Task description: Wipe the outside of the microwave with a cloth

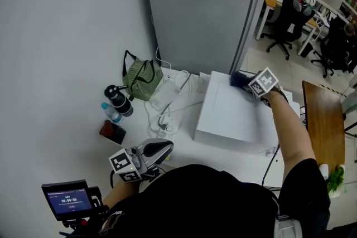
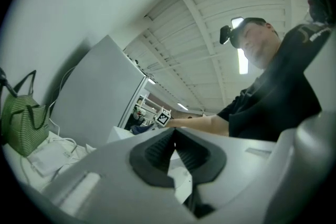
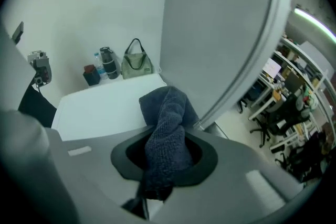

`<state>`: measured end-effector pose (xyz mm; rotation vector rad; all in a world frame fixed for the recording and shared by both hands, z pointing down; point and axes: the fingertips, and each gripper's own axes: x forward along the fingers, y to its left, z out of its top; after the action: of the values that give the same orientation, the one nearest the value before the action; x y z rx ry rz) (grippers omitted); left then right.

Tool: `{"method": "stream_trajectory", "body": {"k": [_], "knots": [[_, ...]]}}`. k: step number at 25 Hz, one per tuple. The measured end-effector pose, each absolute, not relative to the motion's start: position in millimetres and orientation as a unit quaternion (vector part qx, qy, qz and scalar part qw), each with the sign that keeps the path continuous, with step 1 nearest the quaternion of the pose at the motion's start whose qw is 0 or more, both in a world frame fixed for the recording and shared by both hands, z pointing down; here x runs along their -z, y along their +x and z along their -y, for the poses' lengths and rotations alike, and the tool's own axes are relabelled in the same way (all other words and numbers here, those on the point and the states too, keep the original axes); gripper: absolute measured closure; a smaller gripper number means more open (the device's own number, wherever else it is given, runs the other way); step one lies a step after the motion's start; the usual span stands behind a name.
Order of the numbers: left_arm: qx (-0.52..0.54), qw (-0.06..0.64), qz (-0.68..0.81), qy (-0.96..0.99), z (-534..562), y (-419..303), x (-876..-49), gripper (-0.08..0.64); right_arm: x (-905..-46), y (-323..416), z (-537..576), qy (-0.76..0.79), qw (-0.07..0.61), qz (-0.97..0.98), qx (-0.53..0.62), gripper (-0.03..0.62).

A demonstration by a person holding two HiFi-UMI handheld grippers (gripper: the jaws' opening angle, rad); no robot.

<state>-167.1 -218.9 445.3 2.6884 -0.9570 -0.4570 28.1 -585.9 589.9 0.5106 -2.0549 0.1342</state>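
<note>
The white microwave [image 1: 231,111] stands on the white counter, its flat top [image 3: 105,102] facing up. My right gripper [image 1: 249,84] is shut on a dark blue cloth [image 3: 167,134], and the cloth [image 1: 240,79] rests at the far right corner of the microwave's top, next to the grey fridge. My left gripper [image 1: 159,149] hangs near the counter's front edge, left of the microwave, with its jaws closed together and nothing between them [image 2: 174,150].
A tall grey fridge [image 1: 203,8] stands right behind the microwave. On the counter to the left are a green striped bag [image 1: 142,79], a black flask [image 1: 118,100], a small water bottle [image 1: 111,113], white cables [image 1: 167,114] and a dark red box [image 1: 112,132]. Office chairs [image 1: 287,22] stand far right.
</note>
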Motion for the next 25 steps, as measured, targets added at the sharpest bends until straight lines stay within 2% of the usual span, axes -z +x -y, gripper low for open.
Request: {"method": "stream_trajectory", "body": {"k": [8, 10, 12, 15, 20, 22, 25], "knots": [[0.156, 0.129, 0.263, 0.944, 227, -98, -424, 0.557, -583, 276, 570, 0.332, 0.505, 0.787, -0.127, 0.523], [0.158, 0.131, 0.258, 0.944, 226, -93, -421, 0.557, -580, 310, 563, 0.349, 0.511, 0.775, -0.128, 0.523], [0.159, 0.133, 0.257, 0.944, 225, -93, -421, 0.557, -569, 310, 558, 0.352, 0.503, 0.781, -0.111, 0.523], [0.161, 0.136, 0.263, 0.942, 223, -101, -429, 0.557, -534, 222, 548, 0.301, 0.441, 0.842, -0.072, 0.523], [0.167, 0.13, 0.27, 0.94, 215, -122, -444, 0.557, -524, -16, 512, 0.149, 0.387, 0.91, 0.01, 0.523], [0.167, 0.127, 0.271, 0.939, 213, -135, -443, 0.557, -544, -79, 500, 0.115, 0.409, 0.905, 0.016, 0.523], [0.167, 0.131, 0.277, 0.937, 212, -151, -436, 0.557, -570, -109, 493, 0.104, 0.459, 0.882, 0.015, 0.523]]}}
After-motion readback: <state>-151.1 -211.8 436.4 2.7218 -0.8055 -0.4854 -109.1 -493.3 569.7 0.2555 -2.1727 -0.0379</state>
